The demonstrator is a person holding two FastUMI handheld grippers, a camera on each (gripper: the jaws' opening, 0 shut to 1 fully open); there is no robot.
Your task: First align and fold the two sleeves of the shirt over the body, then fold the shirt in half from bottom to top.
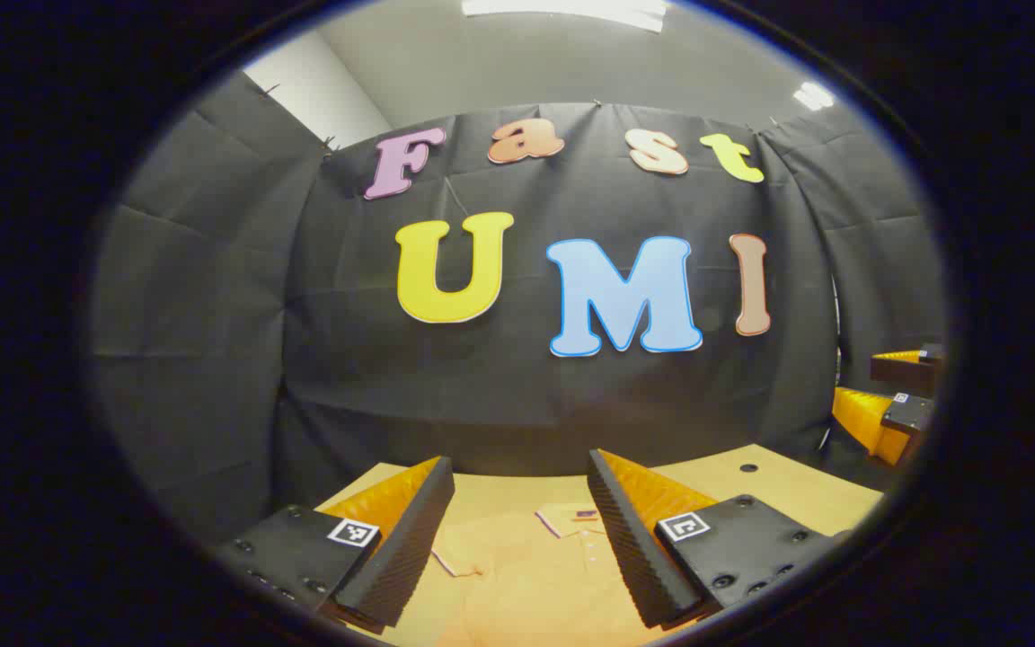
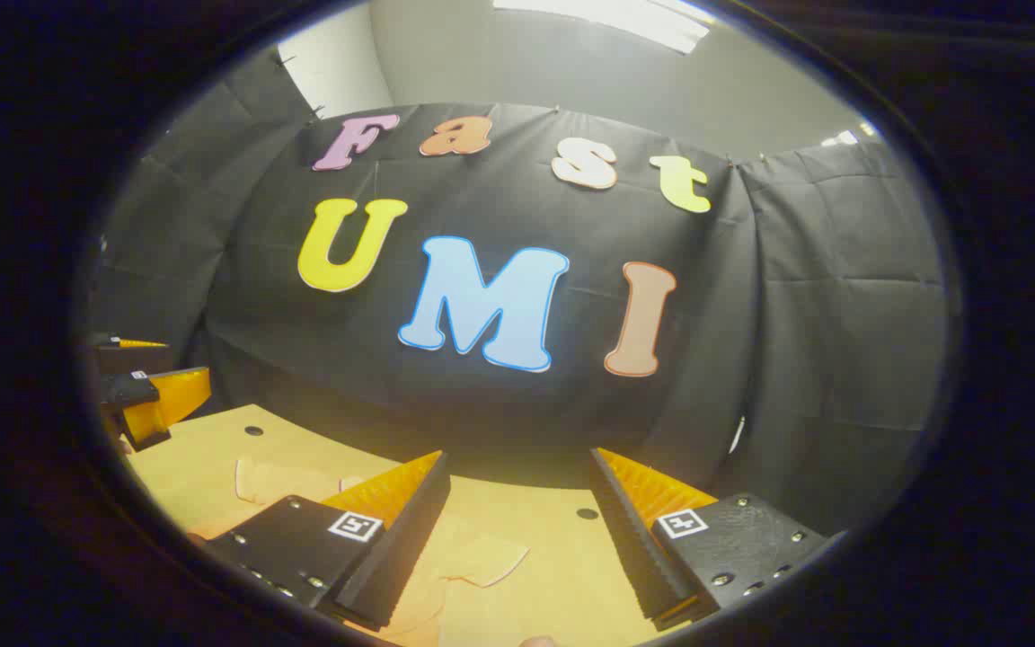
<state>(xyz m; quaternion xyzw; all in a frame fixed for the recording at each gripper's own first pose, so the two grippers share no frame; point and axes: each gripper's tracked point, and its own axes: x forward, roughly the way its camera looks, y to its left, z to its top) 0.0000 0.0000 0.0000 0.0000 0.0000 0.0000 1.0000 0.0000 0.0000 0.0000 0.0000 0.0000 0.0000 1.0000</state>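
An orange polo shirt (image 1: pixel 526 575) lies flat on the table, collar toward the far wall. My left gripper (image 1: pixel 517 476) hovers above it, open, with nothing between its fingers; the collar shows in the gap. In the right gripper view, one short sleeve (image 2: pixel 482 562) of the shirt (image 2: pixel 428 598) lies below my right gripper (image 2: pixel 517 472), which is open and holds nothing. The collar (image 2: pixel 266 481) shows to the left there. The right gripper (image 1: pixel 886 404) appears at the far right of the left gripper view; the left gripper (image 2: pixel 145 395) appears at the far left of the right gripper view.
The table (image 1: pixel 796 490) is a yellowish board with small dark holes (image 2: pixel 586 514). Black cloth walls close the booth behind and on both sides. The board's far edge lies just beyond the collar.
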